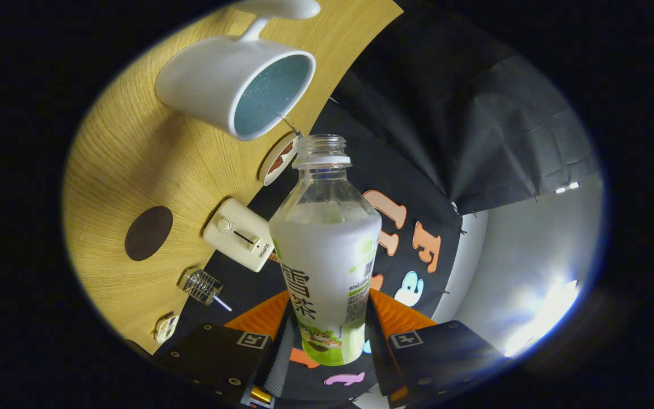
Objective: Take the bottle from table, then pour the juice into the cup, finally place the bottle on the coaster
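A clear plastic bottle (327, 255) with a pale label and no cap sits between my fingers, and my gripper (330, 326) is shut on its lower body. It is tipped over so that its open neck comes close to the rim of a white cup (230, 85) with a blue inside, which stands on the wooden table (134, 159). A thin stream runs from the bottle's mouth into the cup. Pale liquid fills much of the bottle. A dark brown round coaster (148, 233) lies on the table, to the side of the cup and apart from it.
A small round disc with a picture (279, 159) lies at the table's edge, just beyond the bottle's mouth. A white hand mixer (239, 236), a wire whisk piece (203, 287) and a small white item (165, 328) lie along the same edge.
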